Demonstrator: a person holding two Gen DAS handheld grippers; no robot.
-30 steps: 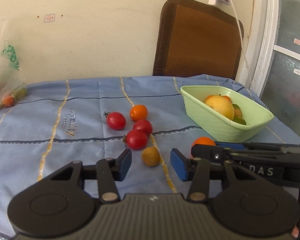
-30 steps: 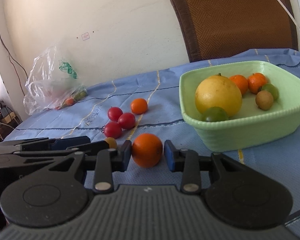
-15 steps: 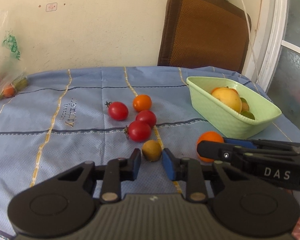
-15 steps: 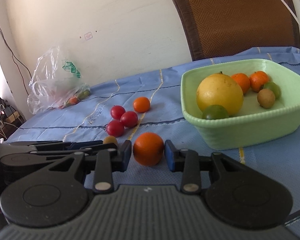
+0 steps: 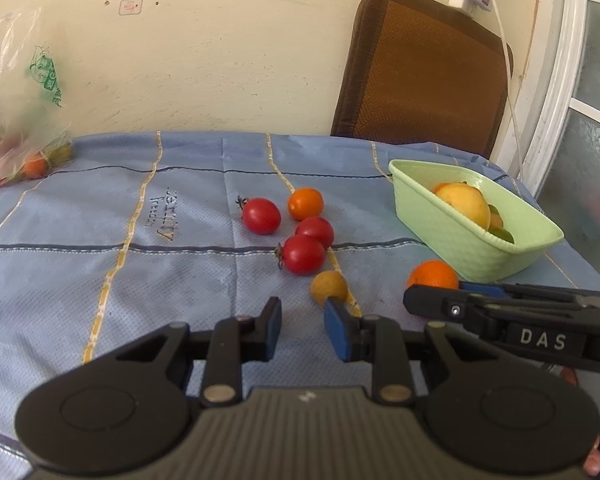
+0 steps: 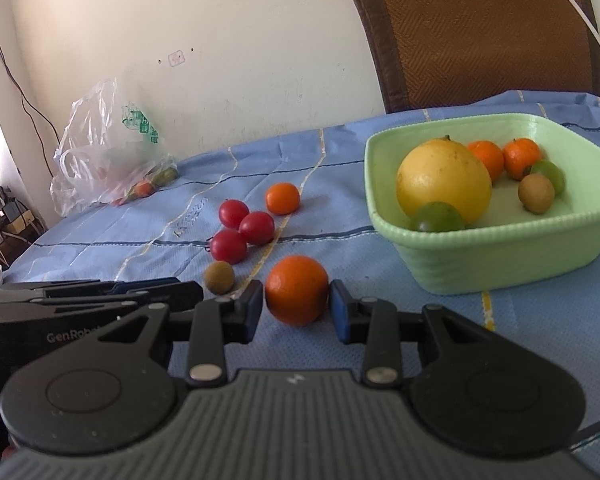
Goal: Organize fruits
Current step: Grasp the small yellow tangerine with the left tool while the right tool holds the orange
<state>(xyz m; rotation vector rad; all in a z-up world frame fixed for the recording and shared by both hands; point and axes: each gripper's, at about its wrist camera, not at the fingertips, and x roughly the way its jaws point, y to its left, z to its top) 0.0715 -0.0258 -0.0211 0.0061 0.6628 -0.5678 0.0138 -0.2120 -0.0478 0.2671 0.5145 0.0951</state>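
A green basket (image 6: 500,256) (image 5: 460,240) holds a big yellow fruit (image 6: 444,180), small oranges and green fruits. On the blue cloth lie three red tomatoes (image 5: 302,254) (image 6: 228,245), a small orange (image 5: 305,203) (image 6: 282,198) and a small brown fruit (image 5: 328,287) (image 6: 219,277). My right gripper (image 6: 296,312) is open with an orange (image 6: 297,289) (image 5: 432,275) between its fingers, a small gap each side. My left gripper (image 5: 302,320) is open and empty; the brown fruit sits just beyond its right fingertip.
A plastic bag (image 6: 108,152) (image 5: 16,120) with produce lies at the far left by the wall. A brown chair back (image 5: 420,72) stands behind the table. A window frame (image 5: 556,80) and white cable are at the right. The table edge is near the basket.
My left gripper has shifted left, so the brown fruit is now off its right fingertip instead of between the fingers. The right gripper still flanks the orange.
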